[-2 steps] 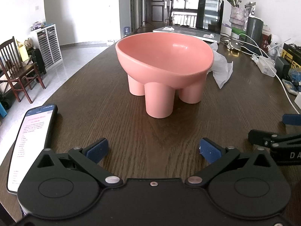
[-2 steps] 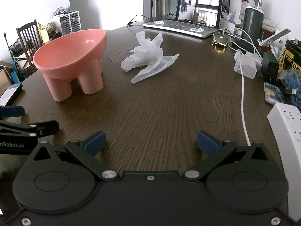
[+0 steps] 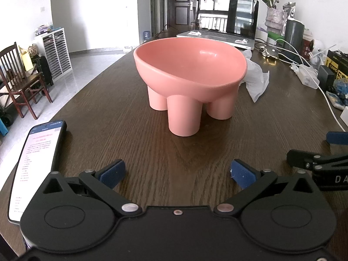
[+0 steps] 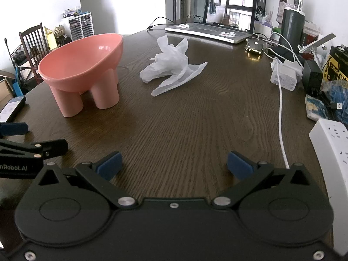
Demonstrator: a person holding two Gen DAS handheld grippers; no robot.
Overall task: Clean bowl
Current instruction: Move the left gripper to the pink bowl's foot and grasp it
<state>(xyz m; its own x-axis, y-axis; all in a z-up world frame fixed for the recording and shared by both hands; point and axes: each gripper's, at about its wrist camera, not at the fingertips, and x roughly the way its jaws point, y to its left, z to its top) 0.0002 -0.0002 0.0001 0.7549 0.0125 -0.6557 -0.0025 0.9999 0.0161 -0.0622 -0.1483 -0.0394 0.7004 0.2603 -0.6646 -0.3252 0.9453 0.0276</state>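
A pink bowl [image 3: 191, 74] on thick round legs stands on the dark wooden table [image 3: 121, 100], straight ahead of my left gripper [image 3: 177, 171], which is open and empty, short of the bowl. The bowl also shows in the right wrist view [image 4: 82, 65], at the left. A crumpled white tissue [image 4: 171, 67] lies to the right of the bowl; in the left wrist view the tissue [image 3: 257, 80] is partly hidden behind it. My right gripper [image 4: 174, 165] is open and empty, well short of the tissue.
A phone [image 3: 34, 165] with a lit screen lies at the table's left edge. An open laptop [image 4: 219, 15] stands at the far side. Chargers, a white cable [image 4: 281, 113], a power strip [image 4: 330, 152] and boxes crowd the right side. A wooden chair [image 3: 19, 76] stands beyond the left edge.
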